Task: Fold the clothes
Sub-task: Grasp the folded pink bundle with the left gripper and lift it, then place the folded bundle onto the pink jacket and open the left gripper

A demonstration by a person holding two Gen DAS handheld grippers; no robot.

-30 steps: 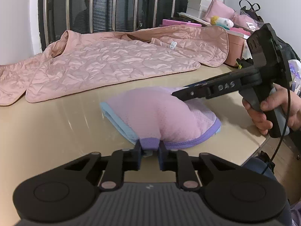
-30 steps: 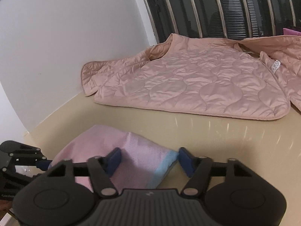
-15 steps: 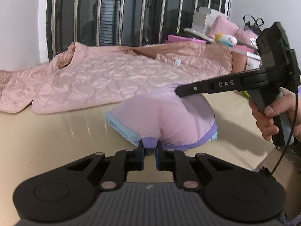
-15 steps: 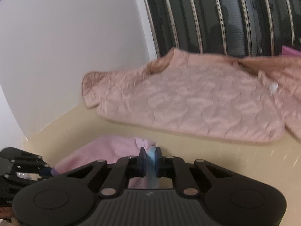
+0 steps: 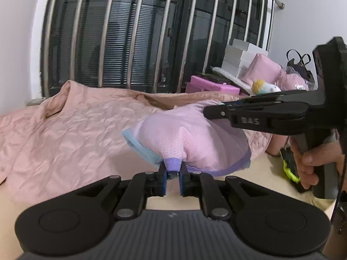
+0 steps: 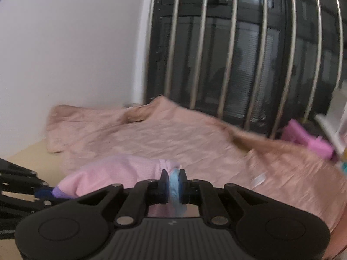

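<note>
A small pink mesh garment (image 5: 190,136) with light-blue and purple trim hangs in the air between both grippers. My left gripper (image 5: 172,174) is shut on its purple hem. My right gripper (image 6: 172,184) is shut on its light-blue edge; it also shows from the side in the left wrist view (image 5: 216,110), holding the garment's far top edge. The garment shows in the right wrist view (image 6: 112,173) too, with the left gripper's fingers (image 6: 19,186) at the lower left. The garment is lifted off the beige table (image 5: 273,171).
A large peach quilted jacket (image 5: 71,130) lies spread on the table behind the garment, in front of a barred window (image 5: 130,43). Pink boxes (image 5: 208,85), white boxes and a plush toy (image 5: 264,87) crowd the right. A white wall (image 6: 65,43) stands at the left.
The right gripper went from open around the garment's blue edge to shut on it. Both grippers then rose, lifting the garment off the table.
</note>
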